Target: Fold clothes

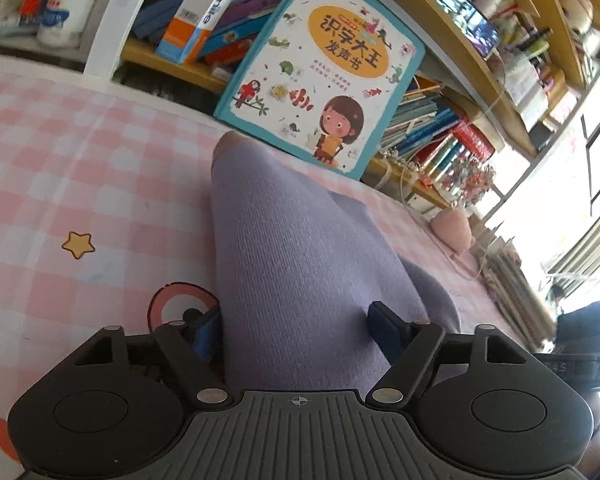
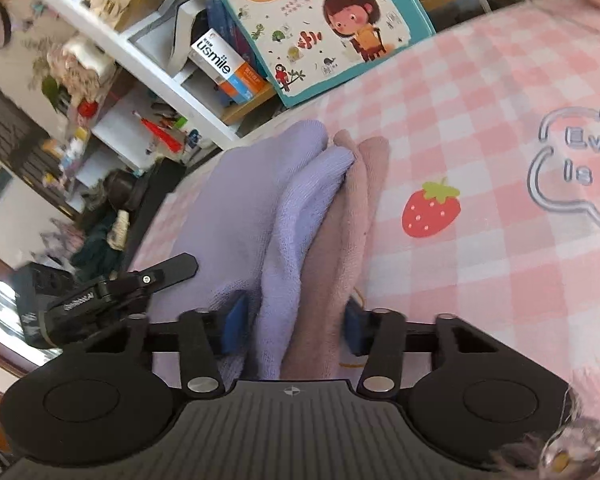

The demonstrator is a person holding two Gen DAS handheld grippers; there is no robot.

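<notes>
A lavender knit garment [image 1: 296, 248] with a dusty-pink inner side lies on the pink checked bed sheet [image 1: 60, 152]. In the left wrist view it rises as a taut fold between the blue pads of my left gripper [image 1: 296, 328], which is shut on it. In the right wrist view the garment [image 2: 296, 208] shows bunched lavender and pink layers running between the blue pads of my right gripper [image 2: 296, 326], which is shut on them. The garment's far end shows pink cuffs [image 2: 364, 148] resting on the sheet.
A children's picture book [image 1: 320, 68] leans against a bookshelf [image 1: 460, 60] at the bed's far edge. A pink plush [image 1: 452, 228] lies at the right edge. The sheet [image 2: 480, 120] has a strawberry print [image 2: 430, 210]. White shelves with clutter [image 2: 112, 80] stand left.
</notes>
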